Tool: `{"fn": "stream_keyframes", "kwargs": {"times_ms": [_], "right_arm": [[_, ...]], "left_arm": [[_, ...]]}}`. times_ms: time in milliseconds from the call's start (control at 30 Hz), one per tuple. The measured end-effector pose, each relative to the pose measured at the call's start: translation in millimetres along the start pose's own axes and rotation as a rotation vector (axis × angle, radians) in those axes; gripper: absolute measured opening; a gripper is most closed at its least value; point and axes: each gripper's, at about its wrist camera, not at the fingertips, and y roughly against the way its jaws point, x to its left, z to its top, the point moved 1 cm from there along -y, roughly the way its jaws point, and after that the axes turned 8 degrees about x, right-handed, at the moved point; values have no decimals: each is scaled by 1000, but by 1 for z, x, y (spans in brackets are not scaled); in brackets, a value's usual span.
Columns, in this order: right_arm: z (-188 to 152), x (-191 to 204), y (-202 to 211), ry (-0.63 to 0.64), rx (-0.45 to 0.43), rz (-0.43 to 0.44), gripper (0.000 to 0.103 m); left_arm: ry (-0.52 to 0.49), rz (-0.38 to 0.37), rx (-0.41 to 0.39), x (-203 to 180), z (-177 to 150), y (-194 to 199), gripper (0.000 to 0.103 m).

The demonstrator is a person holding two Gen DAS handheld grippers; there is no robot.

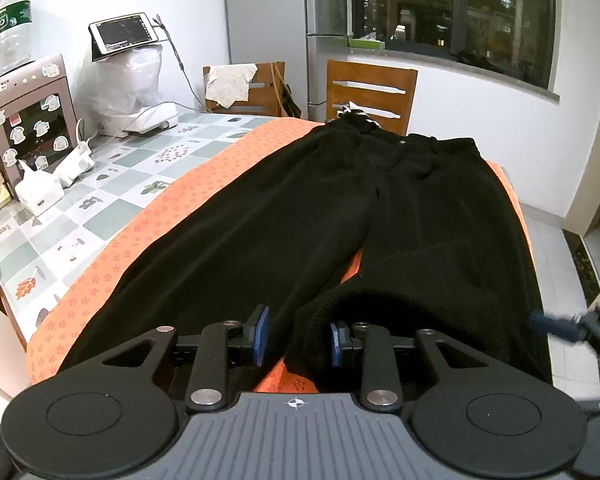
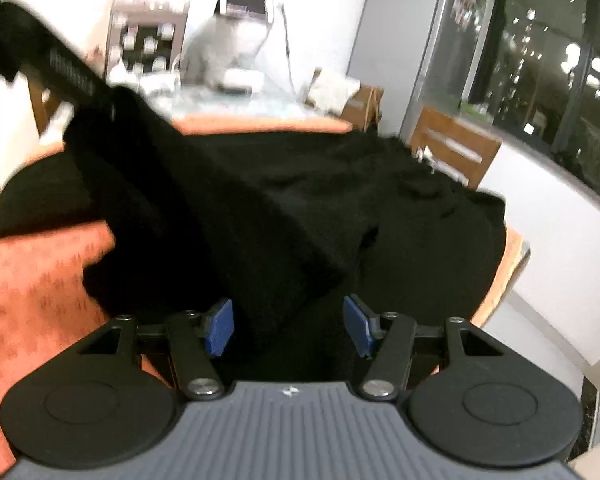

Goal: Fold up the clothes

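Two grippers work over one pair of black trousers [image 1: 300,200] spread lengthwise on an orange mat [image 1: 148,220], waistband at the far end near two wooden chairs [image 1: 370,96].

Left gripper [image 1: 298,336]: blue pads apart, standing at the near end of the trousers. The cuff of the right-hand leg lies bunched between the pads; they are not pressed onto it. A strip of orange mat shows between the two legs just ahead of the tool.

Right gripper [image 2: 288,328]: pads wide apart, black cloth lying between and ahead of them, nothing pinched. This view is blurred. A fold of the trousers [image 2: 220,208] rises toward the upper left, lifted off the mat [image 2: 40,280]; what holds it there cannot be made out.

Mat covers the right part of a checked tablecloth [image 1: 100,184]. Along the far left edge: a small cabinet with stickers [image 1: 28,120], a water bottle [image 1: 6,28] on top, a tissue box [image 1: 38,192], a propped phone [image 1: 124,32].
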Motion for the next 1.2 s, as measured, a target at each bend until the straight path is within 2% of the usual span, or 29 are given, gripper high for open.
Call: {"fn": "stream_keyframes", "kwargs": {"times_ms": [67, 133, 233, 400, 500, 600, 733, 867, 1033, 1200], "right_arm": [[6, -2, 2, -13, -19, -18, 64], [11, -4, 0, -23, -22, -41, 57], [17, -10, -9, -49, 18, -33, 30], [26, -16, -10, -95, 35, -28, 6], [31, -20, -11, -123, 46, -24, 5], [33, -22, 5, -162, 44, -25, 5], [34, -19, 40, -226, 47, -19, 5], [29, -3, 84, -305, 52, -42, 5], [14, 45, 150, -404, 37, -118, 5], [-12, 119, 221, -517, 7, -237, 5]], "left_arm": [[-3, 1, 3, 0, -1, 0, 33], [-6, 1, 10, 0, -5, -1, 33], [-4, 5, 33, -1, -13, -4, 33], [23, 2, 94, -4, -36, -13, 35], [46, -9, 149, -6, -50, -25, 35], [74, -27, 171, -1, -58, -27, 25], [43, -43, 156, 12, -54, -6, 15], [-15, -98, 116, 32, -54, 35, 15], [-156, -174, 33, 59, -74, 99, 15], [-306, -269, -57, 90, -111, 154, 13]]}}
